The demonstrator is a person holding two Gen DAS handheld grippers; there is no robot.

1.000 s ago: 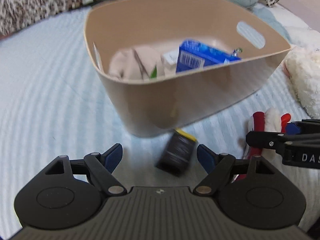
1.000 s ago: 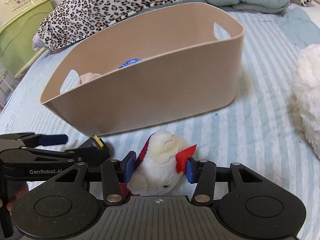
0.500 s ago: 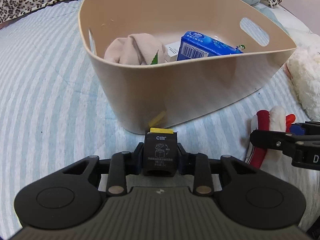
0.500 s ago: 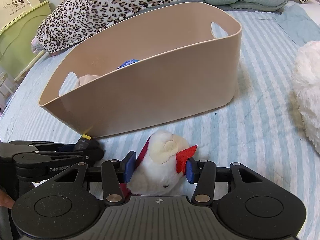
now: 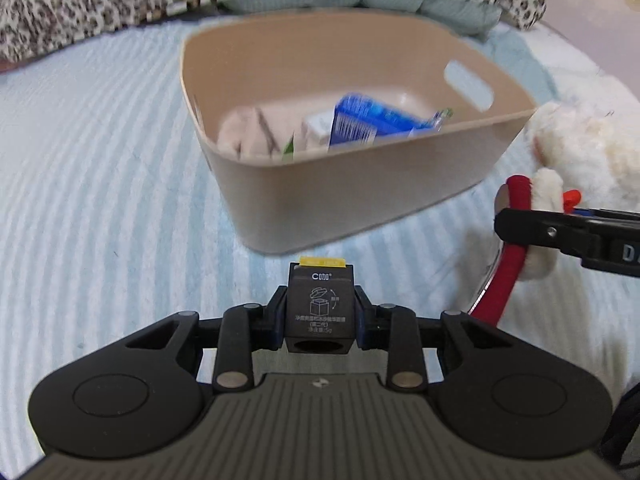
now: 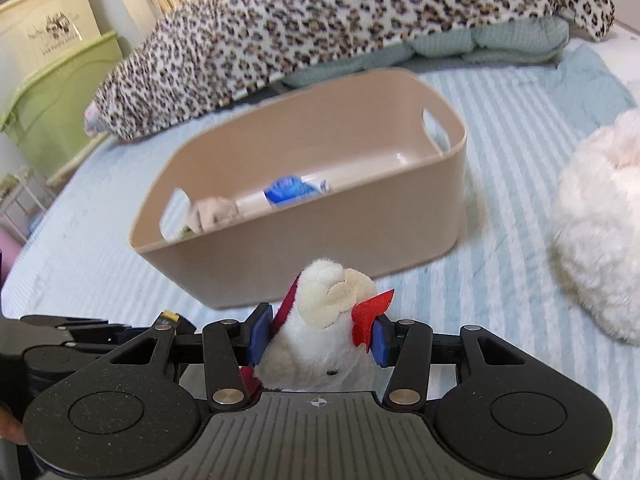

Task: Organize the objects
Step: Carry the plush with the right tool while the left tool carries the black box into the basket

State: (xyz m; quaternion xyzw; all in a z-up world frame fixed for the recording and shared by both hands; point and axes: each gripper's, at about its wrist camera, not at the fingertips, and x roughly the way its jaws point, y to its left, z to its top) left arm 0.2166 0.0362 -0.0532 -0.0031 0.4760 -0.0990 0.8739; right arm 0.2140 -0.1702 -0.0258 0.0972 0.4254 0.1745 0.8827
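My left gripper is shut on a small black box with a yellow tab, held above the striped bed in front of the beige bin. My right gripper is shut on a white plush toy with red trim, also raised in front of the bin. The plush also shows in the left wrist view, at the right. The bin holds a blue packet, a beige cloth and a white box.
A large fluffy white plush lies on the bed right of the bin. A leopard-print blanket and teal bedding lie behind it. A green cabinet stands at the far left beside the bed.
My left gripper closed on the black box and lifted it. Both grippers have risen and pulled back from the bin, so more of its inside shows.
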